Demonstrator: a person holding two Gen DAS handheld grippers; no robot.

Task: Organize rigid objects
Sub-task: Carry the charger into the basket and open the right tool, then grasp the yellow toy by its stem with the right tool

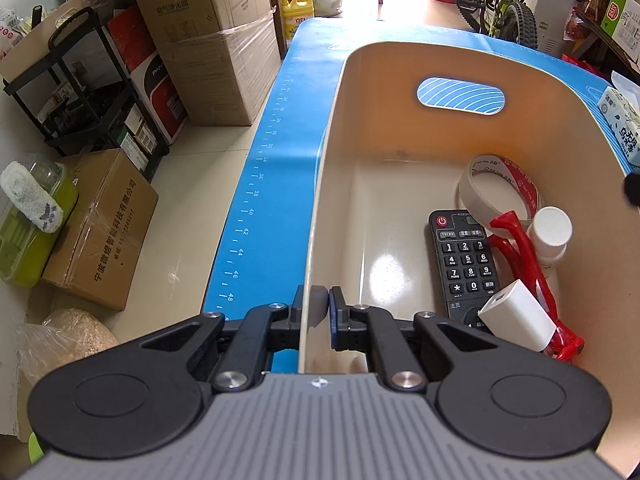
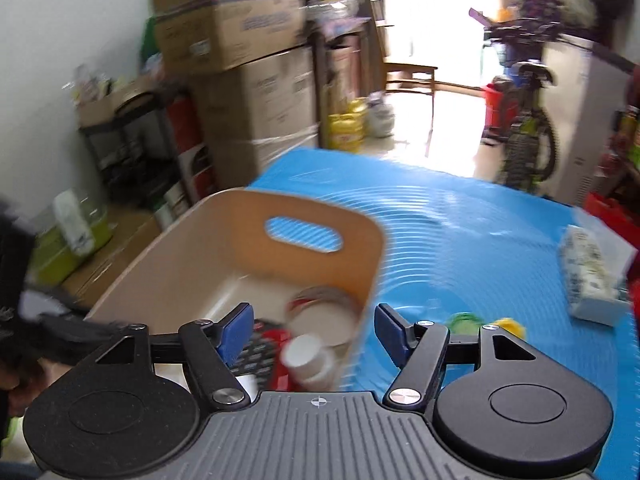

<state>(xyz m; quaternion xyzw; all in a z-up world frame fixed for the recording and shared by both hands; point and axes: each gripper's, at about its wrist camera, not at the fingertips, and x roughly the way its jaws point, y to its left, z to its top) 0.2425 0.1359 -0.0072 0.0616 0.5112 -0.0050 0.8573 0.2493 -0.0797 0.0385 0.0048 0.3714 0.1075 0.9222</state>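
A beige storage bin (image 1: 332, 148) stands on the blue mat (image 1: 272, 152). My left gripper (image 1: 319, 310) is shut on the bin's near left wall. Inside lie a black remote (image 1: 464, 264), a tape roll (image 1: 500, 188), a red-handled tool (image 1: 524, 264), a white bottle (image 1: 554, 232) and a white charger block (image 1: 516, 316). In the blurred right wrist view my right gripper (image 2: 314, 334) is open and empty, its fingers straddling the bin's right wall (image 2: 370, 280) above the white bottle (image 2: 306, 356) and tape roll (image 2: 324, 308).
A tissue pack (image 2: 588, 276) lies on the mat (image 2: 460, 240) at right, with small green and yellow items (image 2: 484, 322) near my right gripper. Cardboard boxes (image 1: 208, 40), a black rack (image 1: 80, 92) and a bicycle (image 1: 500, 0) surround the table.
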